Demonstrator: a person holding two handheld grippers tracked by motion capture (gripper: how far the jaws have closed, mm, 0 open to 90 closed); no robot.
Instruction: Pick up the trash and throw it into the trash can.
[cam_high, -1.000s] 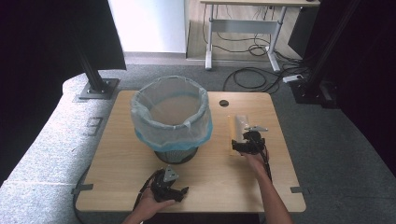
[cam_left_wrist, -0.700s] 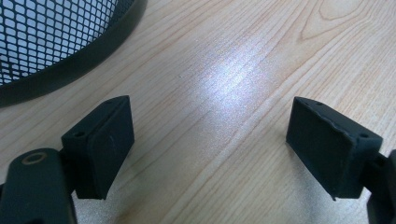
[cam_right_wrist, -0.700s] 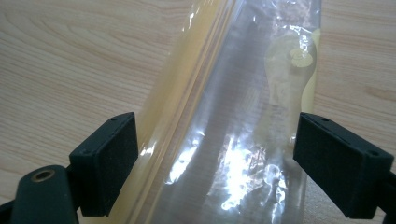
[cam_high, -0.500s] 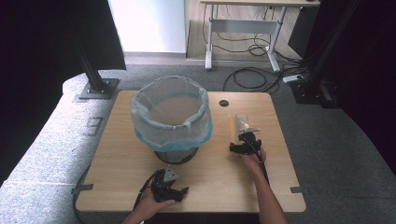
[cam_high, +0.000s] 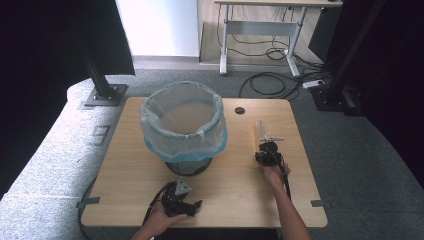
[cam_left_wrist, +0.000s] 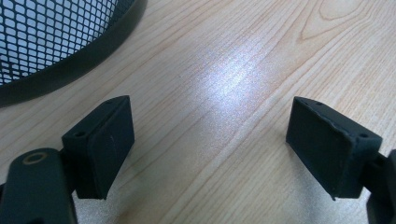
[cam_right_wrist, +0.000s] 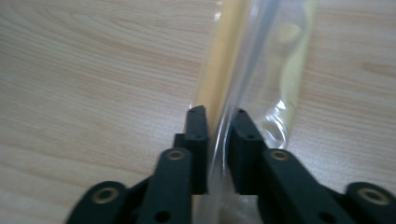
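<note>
1. Right tool (cam_right_wrist: 217, 116): jaws pressed tight on edge of clear plastic packet (cam_right_wrist: 247, 70) w/ yellow contents; also seen in high view (cam_high: 265, 150).
2. Packet (cam_high: 260, 137): on desk (cam_high: 300, 200), right of bin, stretching away from tool toward far edge.
3. Left tool (cam_left_wrist: 210, 144): jaws spread wide, nothing between, just above bare desk wood; near front edge in high view (cam_high: 180, 200).
4. Mesh bin (cam_high: 182, 127) w/ clear-and-blue liner: upright, mid-desk; base (cam_left_wrist: 60, 42) just beyond left tool.
</note>
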